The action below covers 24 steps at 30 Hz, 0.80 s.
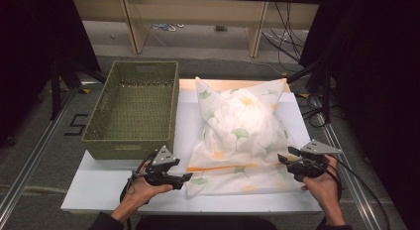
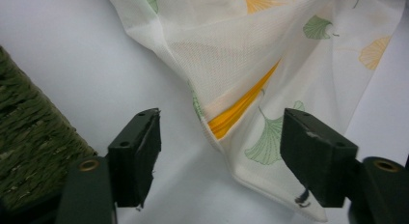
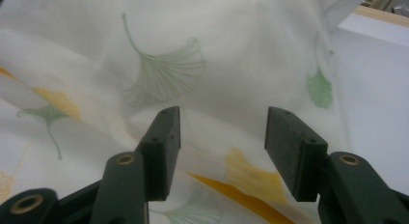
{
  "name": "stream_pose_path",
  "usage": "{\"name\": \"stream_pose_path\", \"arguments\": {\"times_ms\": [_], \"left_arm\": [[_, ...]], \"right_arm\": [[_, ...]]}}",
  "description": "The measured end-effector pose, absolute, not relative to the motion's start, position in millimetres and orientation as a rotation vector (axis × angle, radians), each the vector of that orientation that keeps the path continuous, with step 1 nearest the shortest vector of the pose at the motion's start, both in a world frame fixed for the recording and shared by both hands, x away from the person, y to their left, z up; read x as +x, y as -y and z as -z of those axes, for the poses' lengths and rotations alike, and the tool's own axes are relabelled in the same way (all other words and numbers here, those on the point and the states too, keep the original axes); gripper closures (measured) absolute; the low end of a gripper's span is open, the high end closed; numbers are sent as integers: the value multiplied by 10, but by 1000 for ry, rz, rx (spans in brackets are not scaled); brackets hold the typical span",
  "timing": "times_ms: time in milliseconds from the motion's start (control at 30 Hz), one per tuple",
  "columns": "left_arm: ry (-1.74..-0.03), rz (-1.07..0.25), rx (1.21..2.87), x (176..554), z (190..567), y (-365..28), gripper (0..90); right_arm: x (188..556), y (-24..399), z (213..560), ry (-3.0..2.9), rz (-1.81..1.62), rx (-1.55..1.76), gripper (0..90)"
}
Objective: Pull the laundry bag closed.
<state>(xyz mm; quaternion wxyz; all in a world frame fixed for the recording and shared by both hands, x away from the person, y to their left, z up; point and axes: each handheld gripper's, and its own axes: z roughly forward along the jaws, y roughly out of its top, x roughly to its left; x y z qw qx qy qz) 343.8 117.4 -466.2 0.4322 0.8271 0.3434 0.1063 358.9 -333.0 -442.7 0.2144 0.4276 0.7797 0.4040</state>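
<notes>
Pillow in its ginkgo-print pillowcase [image 1: 237,136] lies on the white counter [image 1: 99,188], just right of the green woven basket [image 1: 133,111], bulk bunched toward the far end, open hem with the orange stripe [image 1: 223,167] flat at the near edge. Left claw [image 1: 185,177] sits at the near-left corner of the case, jaws apart, with the cloth corner lying loose between them (nothing clamped in the left gripper view). Right claw [image 1: 285,155] hovers at the near-right edge, jaws apart too, fabric beneath them but not pinched; both hands grip the 2 tools from below.
</notes>
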Motion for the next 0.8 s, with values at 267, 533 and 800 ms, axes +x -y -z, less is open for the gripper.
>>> {"name": "stream_pose_path", "arguments": {"times_ms": [267, 533, 800], "left_arm": [[-868, -295, 2023, 3395, 4648, -1187, 223], [-858, -289, 2012, 3360, 4617, -1185, 195], [-840, -304, 2016, 3296, 4596, -1162, 169]], "right_arm": [[3605, 3148, 4429, -2183, -1210, 1120, 448], [3585, 2985, 4451, -2196, -1252, 1095, 429], [3545, 2839, 4458, -2243, -1239, 1063, 392]]}}
